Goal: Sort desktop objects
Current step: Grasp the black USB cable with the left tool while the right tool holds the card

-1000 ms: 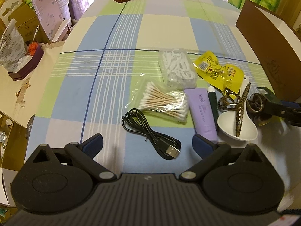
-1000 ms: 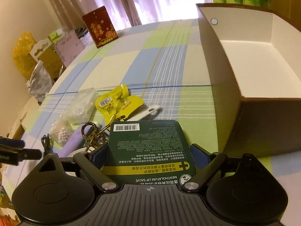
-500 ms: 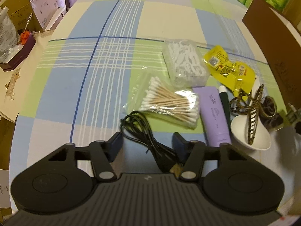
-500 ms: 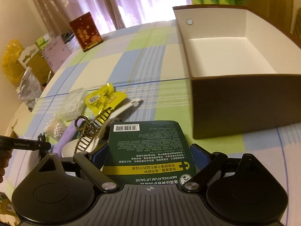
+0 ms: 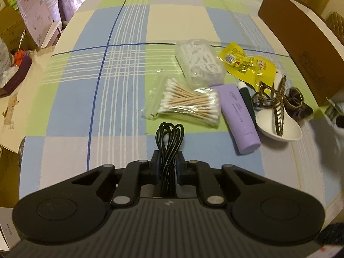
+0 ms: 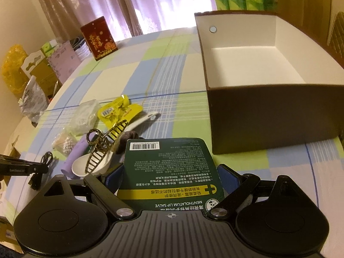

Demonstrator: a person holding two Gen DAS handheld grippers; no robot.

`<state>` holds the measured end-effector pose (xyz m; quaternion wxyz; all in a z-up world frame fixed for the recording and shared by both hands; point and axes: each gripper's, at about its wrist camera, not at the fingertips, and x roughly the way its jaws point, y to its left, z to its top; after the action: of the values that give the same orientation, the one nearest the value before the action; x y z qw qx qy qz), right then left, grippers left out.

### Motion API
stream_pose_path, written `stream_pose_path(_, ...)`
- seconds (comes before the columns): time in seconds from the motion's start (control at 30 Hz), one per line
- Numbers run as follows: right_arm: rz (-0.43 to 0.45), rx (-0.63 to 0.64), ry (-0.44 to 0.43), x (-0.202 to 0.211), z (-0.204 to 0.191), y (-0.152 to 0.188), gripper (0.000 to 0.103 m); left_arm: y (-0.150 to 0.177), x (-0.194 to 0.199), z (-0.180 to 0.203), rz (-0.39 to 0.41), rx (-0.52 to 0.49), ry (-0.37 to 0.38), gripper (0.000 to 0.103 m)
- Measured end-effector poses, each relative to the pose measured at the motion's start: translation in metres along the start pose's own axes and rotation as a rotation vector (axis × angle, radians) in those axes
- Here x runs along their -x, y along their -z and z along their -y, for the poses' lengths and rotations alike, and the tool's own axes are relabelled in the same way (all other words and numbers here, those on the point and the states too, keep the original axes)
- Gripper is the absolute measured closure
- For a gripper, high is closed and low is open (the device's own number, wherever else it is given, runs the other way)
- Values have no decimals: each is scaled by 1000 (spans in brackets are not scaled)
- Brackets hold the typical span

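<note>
Black USB cable (image 5: pixel 168 148) clamped in left gripper (image 5: pixel 167 167) jaws, low over desk (image 5: pixel 129 32). Soft, floppy, light; best held mid-bundle. Lip salve card (image 6: pixel 172 172) pinched in right gripper (image 6: pixel 172 178), near box (image 6: pixel 268 124); stiff, thin.

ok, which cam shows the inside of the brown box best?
Right wrist: it looks over the near wall of the brown box onto its bare white floor. Left wrist catches only an outer brown side at the right edge; the interior is hidden.
</note>
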<state>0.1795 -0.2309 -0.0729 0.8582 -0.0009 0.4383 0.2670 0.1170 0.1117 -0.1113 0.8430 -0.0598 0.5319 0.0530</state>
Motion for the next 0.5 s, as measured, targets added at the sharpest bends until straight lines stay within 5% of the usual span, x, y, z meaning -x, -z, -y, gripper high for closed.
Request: stream_pose_path(0.5,122,79,-85,37,-10,-20,15,-26,65,50,187,-65,85,92)
